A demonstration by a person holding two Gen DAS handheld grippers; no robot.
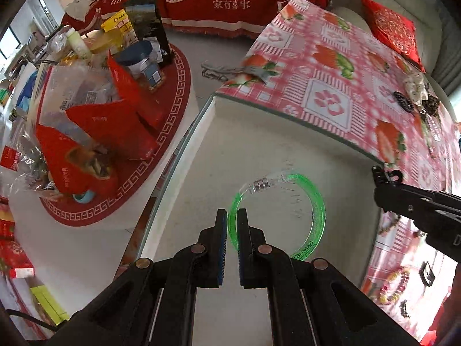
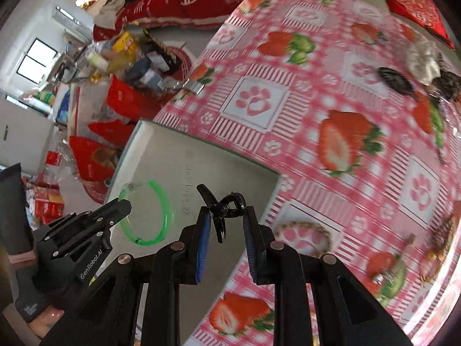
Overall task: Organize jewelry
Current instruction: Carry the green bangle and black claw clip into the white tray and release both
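A green bangle, translucent with a clear section at its top, is sitting clamped by its rim between the two fingers of the left gripper in the left wrist view, hanging over the bare pale tabletop. The fingers are pressing together on the thin ring, with only the band itself between the blue pads. Beyond the bare surface a pink strawberry-print tablecloth is covering the rest of the table, and a dark hair claw is lying on it near a pale scrunchie. The right gripper is reaching in from the right edge, carrying a small black clip at its tip. To the left a round side table with a red mat is holding red packets and jars. In the right wrist view, the right gripper is holding a black hair clip between its fingers, which are standing partly apart with the clip wedged across the gap, above the edge where bare tabletop meets the tablecloth. A beaded bracelet is lying on the cloth just to the right of the fingers. To the left the left gripper is gripping the green bangle, which is hanging over the bare surface.
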